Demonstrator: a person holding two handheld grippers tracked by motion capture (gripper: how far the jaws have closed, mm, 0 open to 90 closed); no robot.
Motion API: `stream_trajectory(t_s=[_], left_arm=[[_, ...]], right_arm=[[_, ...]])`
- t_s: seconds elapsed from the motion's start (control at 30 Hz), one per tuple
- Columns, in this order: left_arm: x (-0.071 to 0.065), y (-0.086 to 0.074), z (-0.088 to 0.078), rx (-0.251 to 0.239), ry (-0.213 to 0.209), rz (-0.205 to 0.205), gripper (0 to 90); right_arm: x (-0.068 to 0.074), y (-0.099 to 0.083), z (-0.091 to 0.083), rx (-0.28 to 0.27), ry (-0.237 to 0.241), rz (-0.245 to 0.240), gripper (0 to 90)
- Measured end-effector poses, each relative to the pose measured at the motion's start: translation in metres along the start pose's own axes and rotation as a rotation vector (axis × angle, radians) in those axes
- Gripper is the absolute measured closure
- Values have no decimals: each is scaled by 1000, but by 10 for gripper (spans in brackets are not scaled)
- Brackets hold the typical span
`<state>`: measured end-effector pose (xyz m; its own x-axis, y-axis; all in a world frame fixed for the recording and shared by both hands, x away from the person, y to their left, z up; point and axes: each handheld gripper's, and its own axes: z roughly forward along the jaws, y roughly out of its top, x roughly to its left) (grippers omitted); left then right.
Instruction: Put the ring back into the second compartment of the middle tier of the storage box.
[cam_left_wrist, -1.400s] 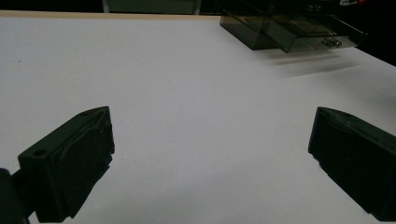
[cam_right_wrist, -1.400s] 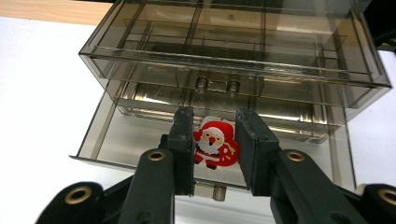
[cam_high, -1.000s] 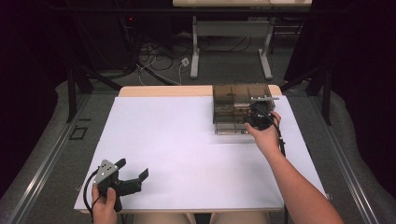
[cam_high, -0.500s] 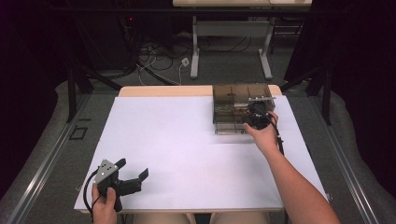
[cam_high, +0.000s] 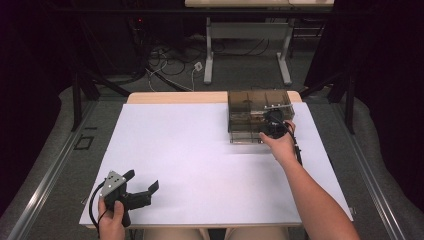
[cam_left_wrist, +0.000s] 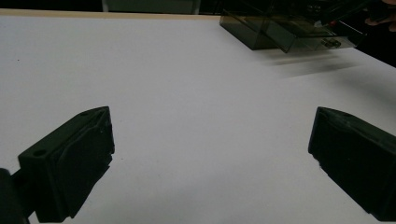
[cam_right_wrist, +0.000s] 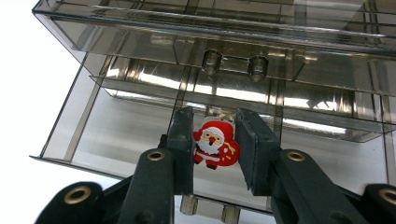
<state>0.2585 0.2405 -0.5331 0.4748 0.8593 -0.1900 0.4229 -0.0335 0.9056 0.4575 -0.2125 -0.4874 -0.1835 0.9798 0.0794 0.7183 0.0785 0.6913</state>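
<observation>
A small red and white Santa figure (cam_right_wrist: 213, 139) sits between the jaws of my right gripper (cam_right_wrist: 215, 145), which is shut on it. The gripper holds it just above the pulled-out lower drawer (cam_right_wrist: 116, 128) of a smoky transparent drawer box (cam_high: 256, 105). In the high view my right gripper (cam_high: 273, 123) hovers at the box's front right. My left gripper (cam_high: 142, 179) rests near the table's front left, held upright in a hand. Its jaws stand wide open with nothing between them, and bare white table shows between them in the left gripper view (cam_left_wrist: 210, 154).
The white sheet (cam_high: 200, 150) covers most of the table, with a wooden strip (cam_high: 175, 97) at the far edge. The drawer box (cam_left_wrist: 280, 28) lies far ahead of the left gripper. Its upper drawer (cam_right_wrist: 231, 60) is closed. Table legs and cables stand beyond.
My right gripper has edged slightly left over the open drawer with the Santa figure still in it. The left gripper has not moved.
</observation>
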Motion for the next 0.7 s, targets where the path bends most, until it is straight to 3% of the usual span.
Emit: stream_trajectory(t_s=[0.7], left_arm=[[1,0,1,-1,9,-9,4]], right_arm=[[-1,-1,7,17,5,2,682]])
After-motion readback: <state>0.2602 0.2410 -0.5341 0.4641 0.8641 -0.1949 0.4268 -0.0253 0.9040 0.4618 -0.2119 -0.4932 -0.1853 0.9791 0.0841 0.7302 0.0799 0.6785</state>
